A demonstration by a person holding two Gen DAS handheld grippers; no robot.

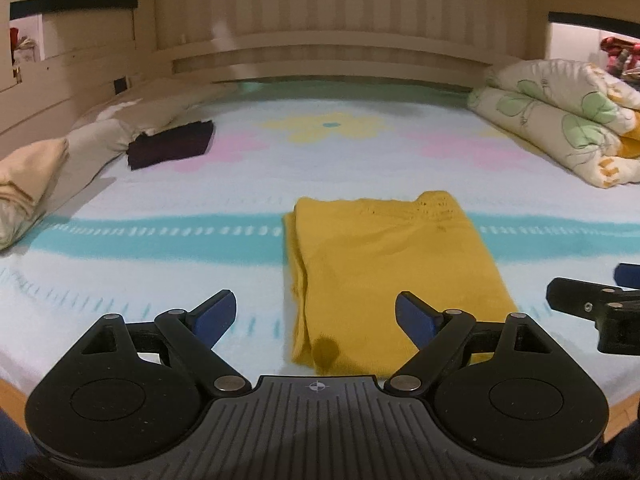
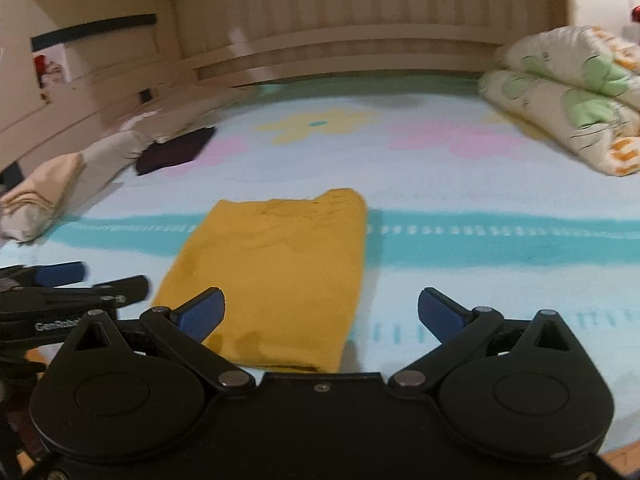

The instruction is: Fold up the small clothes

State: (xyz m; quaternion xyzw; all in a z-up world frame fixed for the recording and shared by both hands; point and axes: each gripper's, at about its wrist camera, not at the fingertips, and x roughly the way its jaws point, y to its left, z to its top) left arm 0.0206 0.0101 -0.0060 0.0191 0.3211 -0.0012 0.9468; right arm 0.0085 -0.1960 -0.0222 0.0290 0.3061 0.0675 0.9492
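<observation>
Left wrist view, yellow garment (folded) ahead of gaping left tongs

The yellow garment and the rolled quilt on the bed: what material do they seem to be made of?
The yellow garment looks like a soft matte knit, perhaps cotton or wool: there is an openwork pattern near its far edge. The rolled quilt looks like padded printed cotton: it bulges thickly and shows green flower prints. The exact fibres cannot be told.

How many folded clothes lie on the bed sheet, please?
2: the yellow garment in the middle near the grippers, and the dark garment far left beside the pillows. Others may be hidden.
</observation>
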